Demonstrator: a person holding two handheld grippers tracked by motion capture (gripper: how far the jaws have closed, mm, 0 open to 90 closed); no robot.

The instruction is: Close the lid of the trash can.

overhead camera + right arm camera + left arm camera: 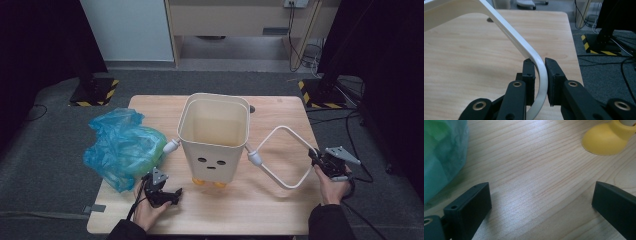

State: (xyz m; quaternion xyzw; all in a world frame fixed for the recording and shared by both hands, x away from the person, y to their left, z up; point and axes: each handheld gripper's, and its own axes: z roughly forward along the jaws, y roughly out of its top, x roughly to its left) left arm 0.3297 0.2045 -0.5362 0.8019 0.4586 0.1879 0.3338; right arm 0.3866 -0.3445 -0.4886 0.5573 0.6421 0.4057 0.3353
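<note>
left tool [172,194]: rests on the bench [240,212] near its front-left corner, jaws spread wide with bare wood between them; it holds nothing.
right tool [316,159]: lifted above the bench's right edge, toward the front, jaws clamped on the outer bend of the white handle [285,157].
bin [215,140]: cream, open-topped, a small face on its front, standing upright on two yellow feet [605,138] in the middle of the bench; its handle swings out to the right from pivots on its sides.
blue bag [122,147]: crumpled on the left side of the bench, spilling over the left edge, its front just behind the left tool.
risk, slip: the handle is a smooth thin tube, pinched at a curve; it could slide or twist out of the jaws if pulled hard.
risk, tipping: the grip is far out to one side, so a lift could tilt the bin, which nothing steadies on the left.
risk, edge: the right tool works right at the bench's right edge, and a dropped handle could swing down over it.
open room: bare wood across the front edge and between bin and right edge; a narrow strip behind the bin toward the far edge.
</note>
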